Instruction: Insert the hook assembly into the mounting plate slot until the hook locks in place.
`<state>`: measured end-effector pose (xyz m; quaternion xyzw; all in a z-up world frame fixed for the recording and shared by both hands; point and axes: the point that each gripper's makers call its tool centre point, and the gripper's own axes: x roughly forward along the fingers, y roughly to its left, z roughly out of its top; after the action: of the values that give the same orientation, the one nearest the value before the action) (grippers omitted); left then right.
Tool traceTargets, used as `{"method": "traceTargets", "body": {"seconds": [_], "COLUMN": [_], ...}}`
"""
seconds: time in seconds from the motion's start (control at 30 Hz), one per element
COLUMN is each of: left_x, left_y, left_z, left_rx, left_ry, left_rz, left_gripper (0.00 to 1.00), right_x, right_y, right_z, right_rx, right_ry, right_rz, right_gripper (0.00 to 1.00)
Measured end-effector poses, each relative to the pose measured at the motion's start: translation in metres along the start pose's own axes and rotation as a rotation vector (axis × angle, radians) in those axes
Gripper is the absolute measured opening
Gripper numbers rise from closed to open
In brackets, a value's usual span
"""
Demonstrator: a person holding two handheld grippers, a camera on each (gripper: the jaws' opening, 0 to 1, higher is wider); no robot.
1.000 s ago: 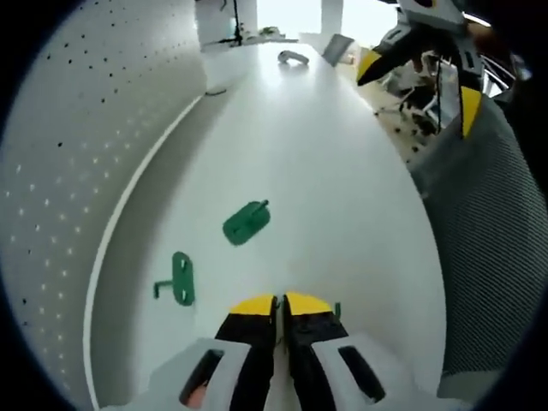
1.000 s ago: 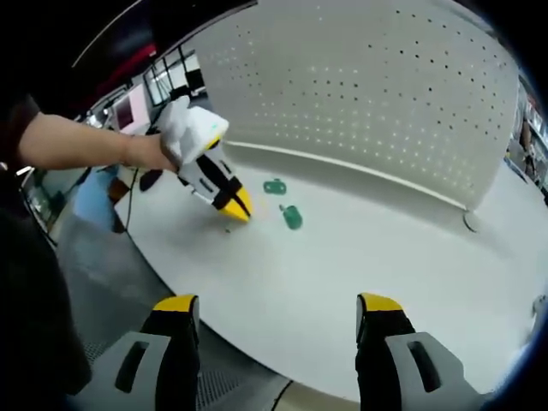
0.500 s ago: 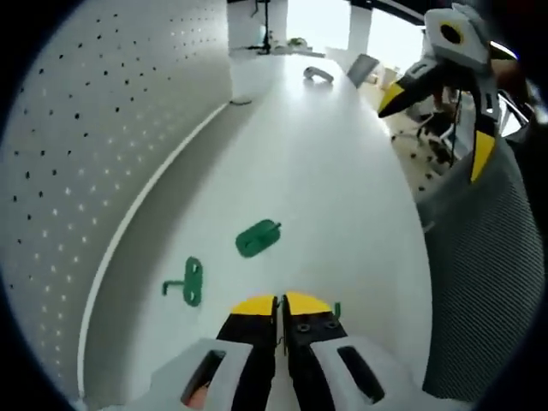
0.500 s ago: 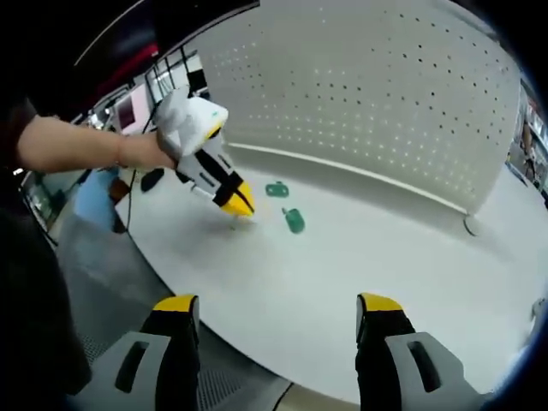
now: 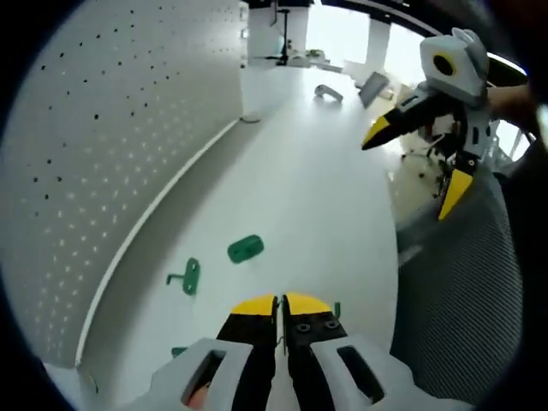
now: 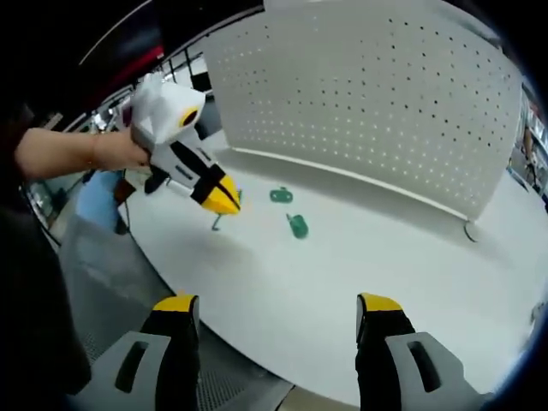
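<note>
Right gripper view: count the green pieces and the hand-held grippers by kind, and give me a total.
Green pieces lying on the table: 2
Thin green piece at the left hand-held gripper tip: 1
Hand-held grippers: 2, the left one and the right hand-held gripper
Total: 5

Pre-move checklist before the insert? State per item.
1. Left gripper shut on thin green piece: ok.
2. Right gripper open, nothing between its jaws: ok.
3. Rounded green part and green part with a prong both in sight on the table: ok.
4. Which part has the slot, and which way it faces: cannot tell.
5. Held piece lined up with either part: not ok, it is off to one side.
</note>
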<state>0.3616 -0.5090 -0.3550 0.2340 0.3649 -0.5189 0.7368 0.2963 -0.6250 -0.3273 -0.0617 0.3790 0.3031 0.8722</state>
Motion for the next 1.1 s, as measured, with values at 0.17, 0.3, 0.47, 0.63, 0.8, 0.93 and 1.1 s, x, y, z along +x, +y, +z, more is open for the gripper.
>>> {"method": "traceTargets", "body": {"seconds": [0.17, 0.3, 0.47, 0.63, 0.8, 0.93, 1.1], "left_x": [-0.018, -0.033, -0.045, -0.055, -0.060, -0.066, -0.070], "left_y": [-0.010, -0.018, -0.026, -0.032, -0.034, -0.035, -0.039], "left_z": [0.005, 0.019, 0.030, 0.042, 0.051, 0.062, 0.072], "left_rx": [-0.013, -0.039, -0.082, -0.116, -0.074, -0.118, -0.172], "left_ry": [-0.018, -0.056, -0.094, -0.146, -0.170, -0.233, -0.300], "left_rz": [0.015, 0.030, 0.052, 0.062, 0.086, 0.097, 0.095], "left_gripper": [0.02, 0.02, 0.02, 0.02, 0.02, 0.02, 0.02], "right_x": [-0.001, -0.001, -0.001, 0.002, 0.005, 0.001, -0.003], "right_y": [0.003, 0.006, 0.021, 0.036, 0.048, 0.057, 0.073], "right_z": [0.003, 0.003, 0.008, 0.015, 0.016, 0.026, 0.051], "right_rx": [0.000, -0.003, 0.003, 0.019, -0.007, -0.023, 0.024], "right_ry": [-0.011, -0.014, -0.023, -0.042, -0.034, -0.052, -0.119], "right_rz": [0.005, 0.014, 0.056, 0.091, 0.119, 0.137, 0.188], "right_gripper": [0.75, 0.75, 0.75, 0.75, 0.75, 0.74, 0.73]}}
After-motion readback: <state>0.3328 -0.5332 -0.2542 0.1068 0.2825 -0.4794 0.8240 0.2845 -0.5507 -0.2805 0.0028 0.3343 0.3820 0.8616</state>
